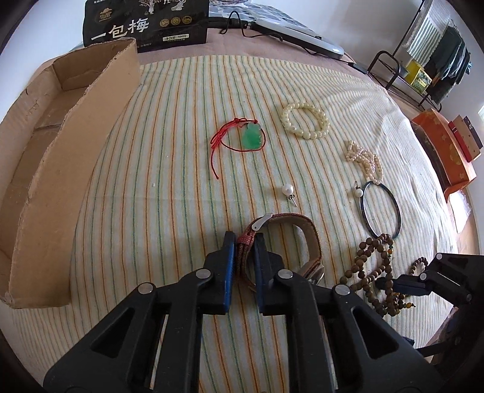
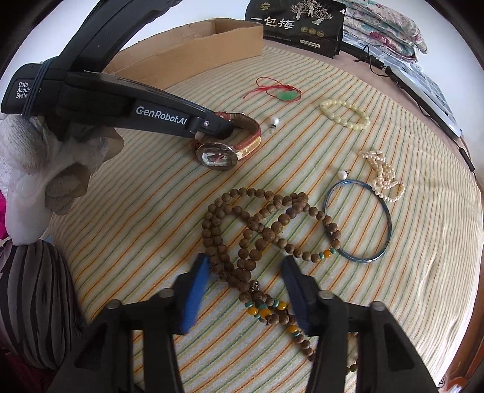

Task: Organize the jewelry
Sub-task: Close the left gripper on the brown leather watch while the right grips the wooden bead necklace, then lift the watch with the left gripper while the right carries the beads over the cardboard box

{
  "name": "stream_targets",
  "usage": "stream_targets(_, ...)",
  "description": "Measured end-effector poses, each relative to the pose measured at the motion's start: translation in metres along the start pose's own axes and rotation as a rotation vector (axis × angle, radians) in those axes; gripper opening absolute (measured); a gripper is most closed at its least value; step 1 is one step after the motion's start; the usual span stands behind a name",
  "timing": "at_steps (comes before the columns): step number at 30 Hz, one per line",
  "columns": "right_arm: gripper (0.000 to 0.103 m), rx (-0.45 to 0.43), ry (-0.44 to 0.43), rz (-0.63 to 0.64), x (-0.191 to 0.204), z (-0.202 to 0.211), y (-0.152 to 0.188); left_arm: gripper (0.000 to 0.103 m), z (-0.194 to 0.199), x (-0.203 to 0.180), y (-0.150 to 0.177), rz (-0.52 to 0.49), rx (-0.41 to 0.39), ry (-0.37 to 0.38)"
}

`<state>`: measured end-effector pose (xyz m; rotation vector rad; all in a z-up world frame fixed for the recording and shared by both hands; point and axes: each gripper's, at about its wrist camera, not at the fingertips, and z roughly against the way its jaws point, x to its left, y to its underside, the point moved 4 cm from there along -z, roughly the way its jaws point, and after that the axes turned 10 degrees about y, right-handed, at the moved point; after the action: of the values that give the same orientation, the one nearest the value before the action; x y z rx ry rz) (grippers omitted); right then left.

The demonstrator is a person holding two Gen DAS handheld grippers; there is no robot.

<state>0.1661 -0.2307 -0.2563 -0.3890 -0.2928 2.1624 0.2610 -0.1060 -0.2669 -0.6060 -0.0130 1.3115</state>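
My left gripper [image 1: 243, 241] is shut on the red strap of a wristwatch [image 1: 302, 229], which lies on the striped cloth [image 1: 169, 187]. The right wrist view shows the watch's oval face [image 2: 216, 157] and the left gripper's tip [image 2: 227, 127] at the strap. My right gripper [image 2: 245, 266] points down over a heap of brown wooden prayer beads [image 2: 257, 229]. Its blue pads straddle several strands without pressing on them. A green pendant on red cord [image 1: 251, 137], a cream bead bracelet [image 1: 320, 133], a pearl strand [image 1: 366, 160], a blue bangle [image 1: 397, 211] and a loose pearl earring [image 1: 286, 190] lie further back.
An open, low cardboard box [image 1: 60, 181] runs along the cloth's left side. A black snack bag [image 1: 145, 24], a cable [image 1: 239, 24] and a grey device [image 1: 302, 36] sit at the far edge. An orange box [image 1: 447, 151] stands at the right. A gloved hand [image 2: 36, 169] holds the left gripper.
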Motion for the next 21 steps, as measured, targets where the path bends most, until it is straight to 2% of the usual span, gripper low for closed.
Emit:
stream_targets(3,0.020,0.003,-0.004,-0.004,0.000,0.003,0.001,0.008,0.001,0.000,0.000,0.002,-0.004,0.008)
stream_targets(6,0.012,-0.007,-0.006,-0.027,-0.001,0.008,0.003,0.008,0.004,0.000,0.002,-0.003,-0.002,0.016)
stream_targets(11,0.011,-0.050,0.007,-0.097,-0.011,0.020,0.002,0.008,0.011,-0.001,0.001,0.001,-0.012,0.020)
stream_targets(21,0.011,-0.165,0.050,-0.192,-0.029,0.067,0.002,0.008,0.043,-0.008,0.000,0.011,-0.086,0.046)
